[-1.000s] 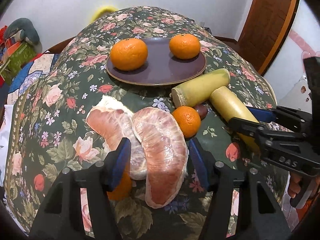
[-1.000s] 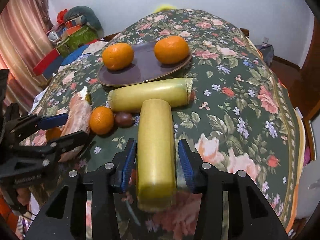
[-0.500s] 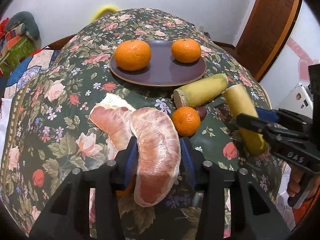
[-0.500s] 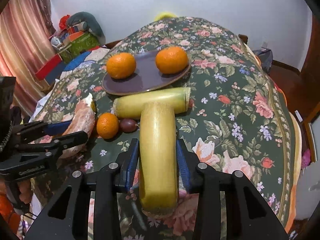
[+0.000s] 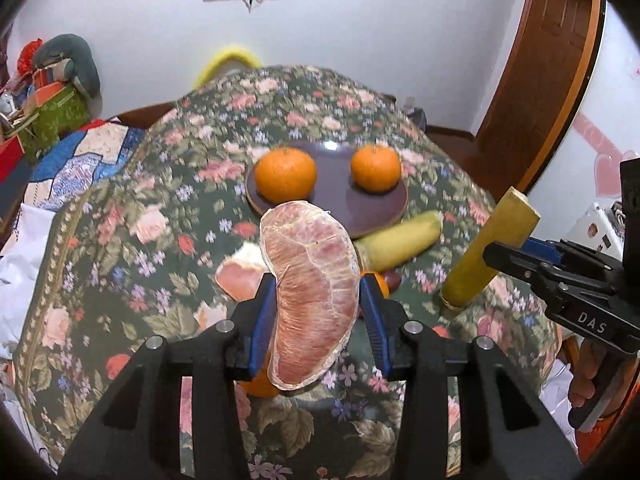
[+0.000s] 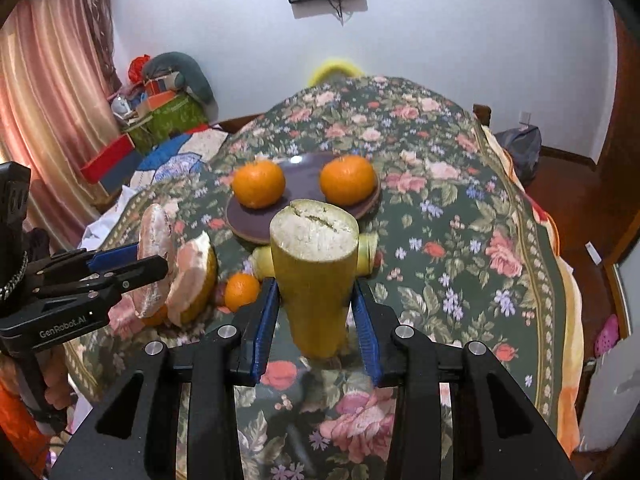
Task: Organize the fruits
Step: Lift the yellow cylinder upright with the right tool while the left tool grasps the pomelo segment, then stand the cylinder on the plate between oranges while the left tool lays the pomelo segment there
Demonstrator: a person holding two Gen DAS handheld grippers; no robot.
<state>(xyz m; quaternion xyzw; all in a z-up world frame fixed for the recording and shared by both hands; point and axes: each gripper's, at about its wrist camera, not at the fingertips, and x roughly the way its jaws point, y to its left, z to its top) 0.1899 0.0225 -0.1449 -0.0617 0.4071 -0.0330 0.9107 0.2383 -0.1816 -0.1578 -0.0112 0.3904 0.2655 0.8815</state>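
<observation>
Left gripper (image 5: 318, 312) is clamped on a peeled pomelo segment (image 5: 314, 292), lifted above the floral worktop (image 5: 120, 220). Right gripper (image 6: 316, 316) grips a yellow-green cane piece (image 6: 316, 276), raised too. Behind, a purple plate (image 5: 336, 200) carries two oranges (image 5: 285, 176); a smaller orange (image 6: 241, 290) lies on the cloth.

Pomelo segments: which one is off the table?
The larger peeled pomelo segment, clamped in the left hand-held gripper and raised. The other pomelo segment lies on the floral tablecloth behind it.
</observation>
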